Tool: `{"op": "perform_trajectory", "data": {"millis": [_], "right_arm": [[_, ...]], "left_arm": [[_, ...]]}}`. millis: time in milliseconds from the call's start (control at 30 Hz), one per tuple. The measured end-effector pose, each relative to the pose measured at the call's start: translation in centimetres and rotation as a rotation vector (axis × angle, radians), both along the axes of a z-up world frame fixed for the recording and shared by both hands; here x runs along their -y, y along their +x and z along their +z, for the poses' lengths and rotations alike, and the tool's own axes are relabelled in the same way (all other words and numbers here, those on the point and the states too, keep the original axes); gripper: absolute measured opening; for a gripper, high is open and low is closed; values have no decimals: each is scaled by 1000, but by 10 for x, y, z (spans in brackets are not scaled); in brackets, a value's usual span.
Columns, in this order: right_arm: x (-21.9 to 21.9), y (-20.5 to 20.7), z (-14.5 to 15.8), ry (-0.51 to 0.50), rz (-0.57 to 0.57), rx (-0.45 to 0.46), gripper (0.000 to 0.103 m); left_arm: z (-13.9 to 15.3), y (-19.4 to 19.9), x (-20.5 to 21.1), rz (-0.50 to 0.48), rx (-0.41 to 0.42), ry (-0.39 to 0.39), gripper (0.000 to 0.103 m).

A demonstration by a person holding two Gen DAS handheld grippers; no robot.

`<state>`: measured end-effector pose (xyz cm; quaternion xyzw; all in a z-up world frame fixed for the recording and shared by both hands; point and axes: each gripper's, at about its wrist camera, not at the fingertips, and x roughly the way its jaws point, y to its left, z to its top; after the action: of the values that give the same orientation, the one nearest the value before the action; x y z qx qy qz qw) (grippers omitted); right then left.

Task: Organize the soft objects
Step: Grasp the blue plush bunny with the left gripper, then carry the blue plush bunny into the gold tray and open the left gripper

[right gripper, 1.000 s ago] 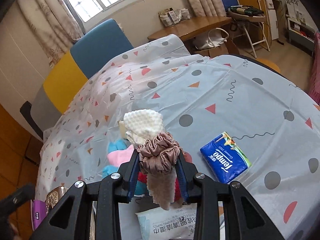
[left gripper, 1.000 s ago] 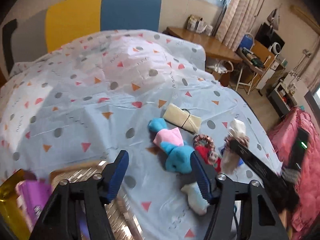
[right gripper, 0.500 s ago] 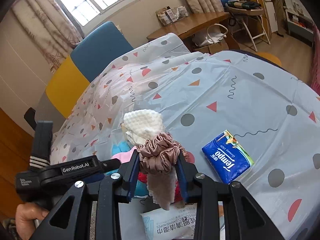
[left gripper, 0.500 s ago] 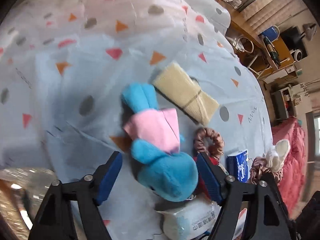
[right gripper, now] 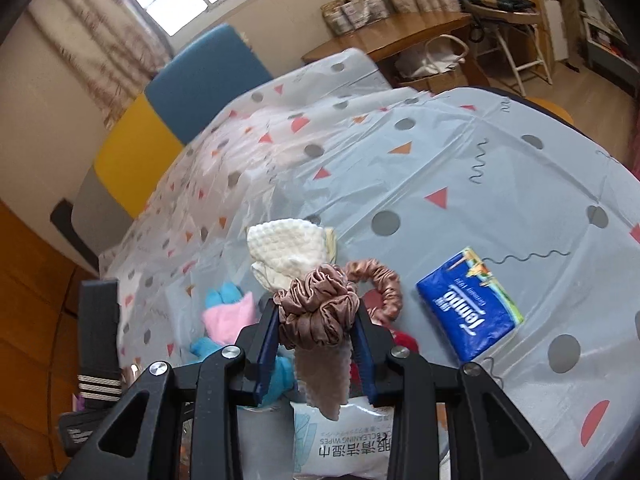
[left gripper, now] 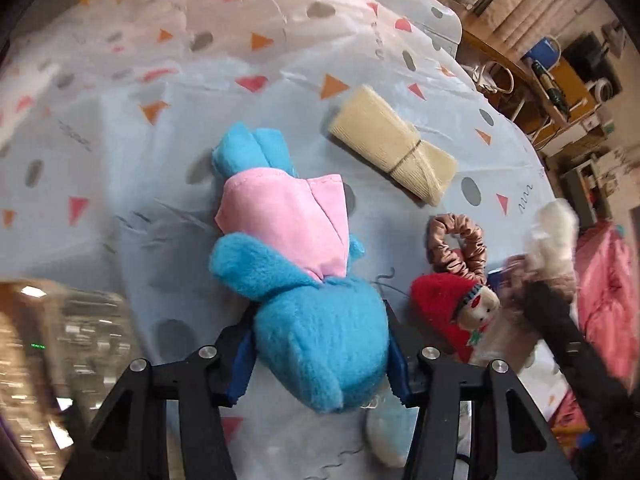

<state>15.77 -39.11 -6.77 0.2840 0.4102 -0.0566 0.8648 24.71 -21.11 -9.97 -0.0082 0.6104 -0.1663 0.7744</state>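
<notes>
My left gripper [left gripper: 320, 360] has its blue pads on both sides of a blue plush toy [left gripper: 304, 304] in a pink dress; the toy lies on the patterned tablecloth [left gripper: 120, 160]. My right gripper [right gripper: 316, 344] is shut on a brown scrunchie [right gripper: 316, 312] wrapped round a cream waffle cloth [right gripper: 288, 248] and holds it above the table. A second pink-brown scrunchie [left gripper: 456, 248] and a red-hatted small doll [left gripper: 456, 312] lie to the plush's right. The plush also shows in the right wrist view [right gripper: 228, 320].
A folded beige cloth tied with a band [left gripper: 392, 148] lies beyond the plush. A blue tissue pack [right gripper: 468, 304] and a wipes packet [right gripper: 340, 436] lie on the table. A shiny tray [left gripper: 52, 340] is at the left. Chairs and a desk stand behind.
My left gripper has dropped down onto the blue plush and its jaws have narrowed onto the toy's body. My right gripper has held its scrunchie and cloth almost still.
</notes>
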Motion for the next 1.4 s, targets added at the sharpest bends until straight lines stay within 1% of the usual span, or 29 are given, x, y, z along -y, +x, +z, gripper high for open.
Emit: {"op": "perform_trajectory", "data": {"millis": [33, 100, 200, 267, 367, 500, 600, 667, 733, 800, 900, 967, 1033, 1100, 1167, 1267, 1333, 1400], "right_arm": [[-4, 3, -2, -9, 19, -13, 34], [-11, 6, -6, -25, 53, -29, 34], [-25, 11, -9, -43, 129, -35, 34], [-37, 12, -9, -85, 175, -34, 34], [-55, 14, -8, -127, 254, -18, 34], [-77, 15, -8, -186, 350, -9, 34], [-92, 17, -17, -240, 401, -53, 34], [-101, 19, -26, -287, 425, -95, 34], [-107, 20, -34, -307, 448, -125, 34], [-111, 21, -42, -329, 466, -153, 34], [-113, 24, -53, -334, 477, -195, 34], [-115, 24, -58, -335, 488, -218, 34], [-116, 24, -61, -343, 485, -224, 34], [-114, 24, -63, -334, 482, -231, 34], [-114, 24, -66, -327, 477, -241, 34], [-117, 24, -69, -348, 484, -254, 34], [-120, 23, -70, -370, 483, -254, 34], [-122, 22, -70, -383, 480, -254, 34]], "left_arm": [[7, 2, -5, 6, 12, 12, 55], [26, 12, -13, 20, 38, 0, 55], [62, 24, -37, 61, 115, -4, 56], [85, 31, -60, 96, 166, 4, 56], [111, 40, -103, 176, 213, 6, 56], [141, 39, -171, 286, 294, 15, 56], [157, 31, -219, 357, 349, 12, 56], [168, 18, -256, 407, 394, 22, 56], [174, -1, -291, 447, 433, 19, 56], [174, -21, -324, 481, 460, 36, 56], [162, -51, -365, 526, 461, 30, 57], [148, -77, -395, 558, 452, 34, 57], [132, -100, -411, 578, 447, 43, 57], [111, -125, -430, 612, 426, 55, 57], [91, -147, -441, 636, 405, 68, 57], [61, -173, -445, 659, 388, 115, 58], [46, -182, -444, 659, 381, 154, 58], [33, -185, -441, 657, 369, 166, 58]]}}
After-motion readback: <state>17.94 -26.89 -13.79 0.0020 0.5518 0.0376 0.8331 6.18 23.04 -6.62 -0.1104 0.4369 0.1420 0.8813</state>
